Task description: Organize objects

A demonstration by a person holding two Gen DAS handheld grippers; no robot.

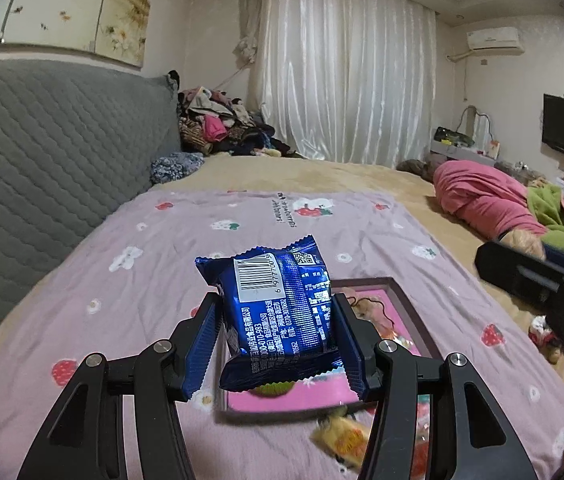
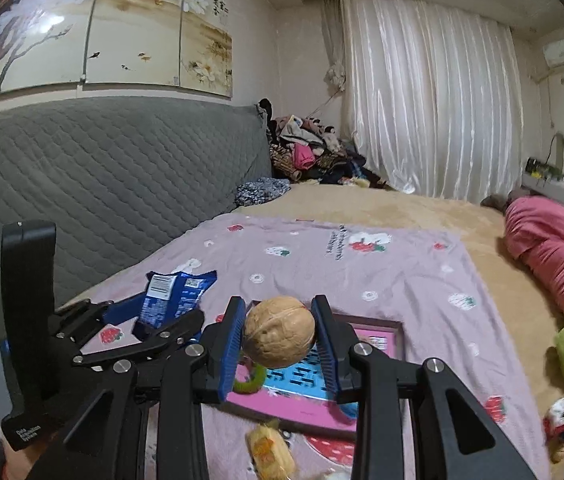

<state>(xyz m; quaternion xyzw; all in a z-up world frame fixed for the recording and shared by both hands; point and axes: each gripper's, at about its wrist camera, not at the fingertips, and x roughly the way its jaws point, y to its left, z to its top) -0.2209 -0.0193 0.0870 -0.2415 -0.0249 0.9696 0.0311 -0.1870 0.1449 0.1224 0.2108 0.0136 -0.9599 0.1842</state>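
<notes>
- Right now my left claw (image 1: 278,320) is about half open and clamped on a shiny blue foil snack packet (image 1: 278,312), barcode side up, held in the air over the near end of the bed. The wrapper is puffy and slick, and the pads press mostly on its side seams, so I judge it could squirm out or twist if I swing it quickly.
- My right claw (image 2: 280,338) is nearly closed around a round tan walnut (image 2: 280,331), pinched across its middle, also off the bed. A hard ball between two flat pads has little contact, so any jolt could roll it free, and on the soft lilac strawberry-print blanket (image 1: 361,232) it might run off out of sight.
- Below both loads lies a flat pink tray with a dark frame (image 2: 395,326), already holding a green ring-shaped thing (image 2: 252,382) and some printed cards. Supposing that tray is where things belong, a release from this height could bounce the walnut over the low rim.
- Both claws are close together, the left one showing just beside the right in the right wrist view. Lowering both at once risks knocking them together above the tray.
- A yellow wrapped sweet (image 2: 270,450) lies on the blanket just in front of the tray's near edge; coming down too short, I could press on it or nudge the frame askew.
</notes>
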